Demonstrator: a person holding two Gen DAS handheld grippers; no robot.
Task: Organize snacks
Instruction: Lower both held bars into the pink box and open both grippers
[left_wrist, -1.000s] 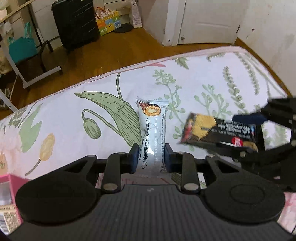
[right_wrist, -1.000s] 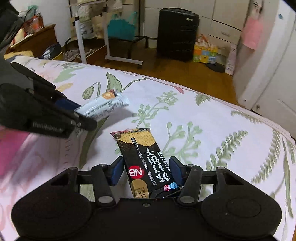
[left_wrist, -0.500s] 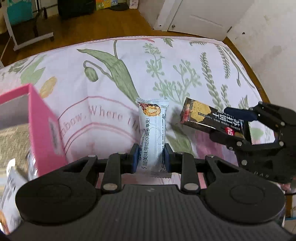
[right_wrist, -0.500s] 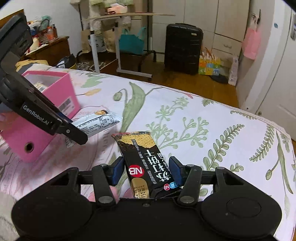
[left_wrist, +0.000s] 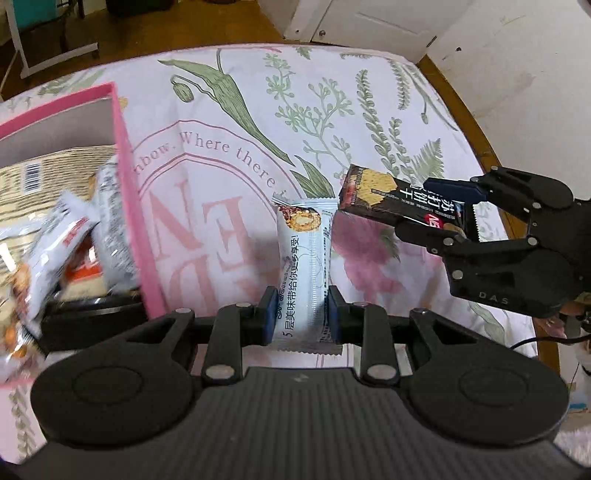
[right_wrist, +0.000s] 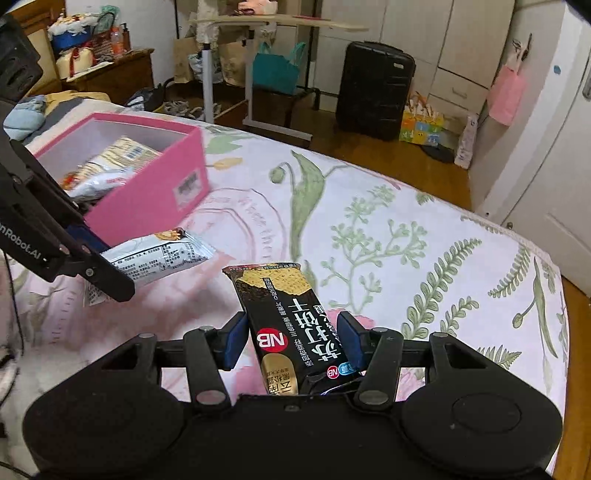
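My left gripper is shut on a white snack bar and holds it above the floral bedspread, just right of the pink box. It also shows in the right wrist view. My right gripper is shut on a black cracker pack, held above the bed to the right of the white bar; the pack also shows in the left wrist view. The pink box is open and holds several snack packets.
The floral bedspread covers the bed. Its edge drops to a wooden floor with a black suitcase, a rolling table and a white door beyond.
Both grippers have swung left toward the pink box with their snacks. The box has come into view and now lies close on the left.
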